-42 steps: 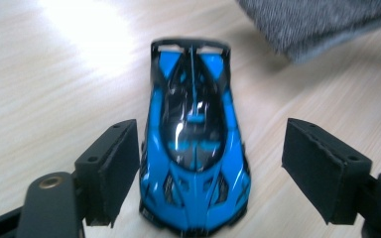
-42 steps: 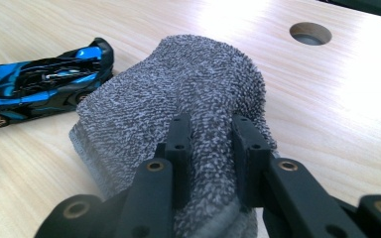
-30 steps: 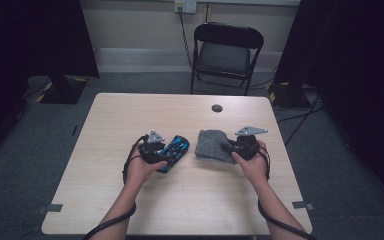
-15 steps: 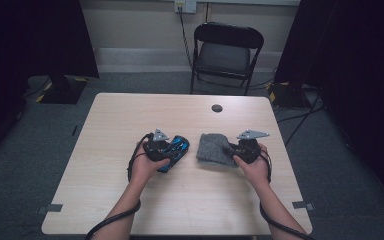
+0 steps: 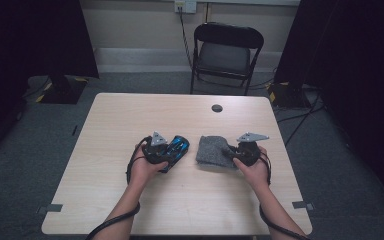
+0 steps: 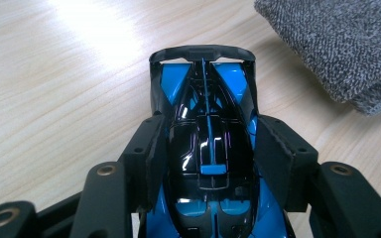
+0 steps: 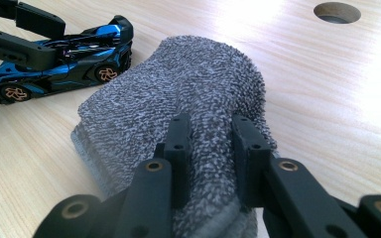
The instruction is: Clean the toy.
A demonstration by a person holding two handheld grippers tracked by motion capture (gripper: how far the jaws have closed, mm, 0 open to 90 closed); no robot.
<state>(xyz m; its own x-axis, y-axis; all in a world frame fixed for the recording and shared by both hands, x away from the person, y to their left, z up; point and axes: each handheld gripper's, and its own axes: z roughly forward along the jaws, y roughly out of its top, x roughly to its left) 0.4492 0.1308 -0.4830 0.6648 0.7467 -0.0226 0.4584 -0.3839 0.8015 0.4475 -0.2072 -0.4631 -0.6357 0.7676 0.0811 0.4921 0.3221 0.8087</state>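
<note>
Here we have the left gripper (image 6: 208,148) with its jaws just closed in around the blue and black toy car (image 6: 206,129), pads against the cabin flanks behind the wing, the car standing on the table (image 5: 130,125) just left of the grey towel (image 5: 212,151). We judge the car light, rigid and glossy, so it could slip or twist unless we hold it square across the narrow body, clear of wheels and thin wing. Our right gripper (image 7: 211,144) pinches a raised fold of the soft, limp towel, which should bunch and drape when lifted.
</note>
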